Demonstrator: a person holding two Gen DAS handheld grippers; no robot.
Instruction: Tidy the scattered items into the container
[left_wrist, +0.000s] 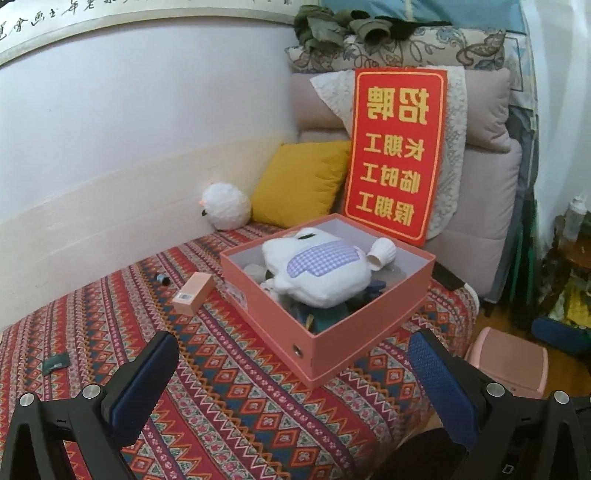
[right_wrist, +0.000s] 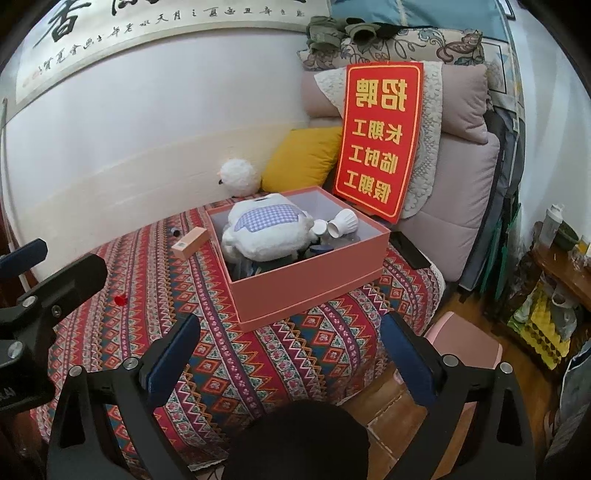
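On the patterned bedspread (left_wrist: 229, 387), just left of the pink box (left_wrist: 354, 332), a small carton (left_wrist: 194, 293) is left lying — light, stiff, best pinched across its narrow sides. Both the left gripper (left_wrist: 291, 384) and right gripper (right_wrist: 290, 358) are seen wide open — nothing is held.

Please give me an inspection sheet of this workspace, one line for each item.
Surface: patterned bedspread, mostly bare.
Job's things: pink box holds a white plush toy and small items; small peach carton, dark little bottle, dark packet and red bit lie outside.
Clutter: black flat item beside box.
Grippers: left gripper and right gripper open, empty.
Cables: nothing seen.
Surroundings: red sign, yellow cushion, round white plush, pink bin.
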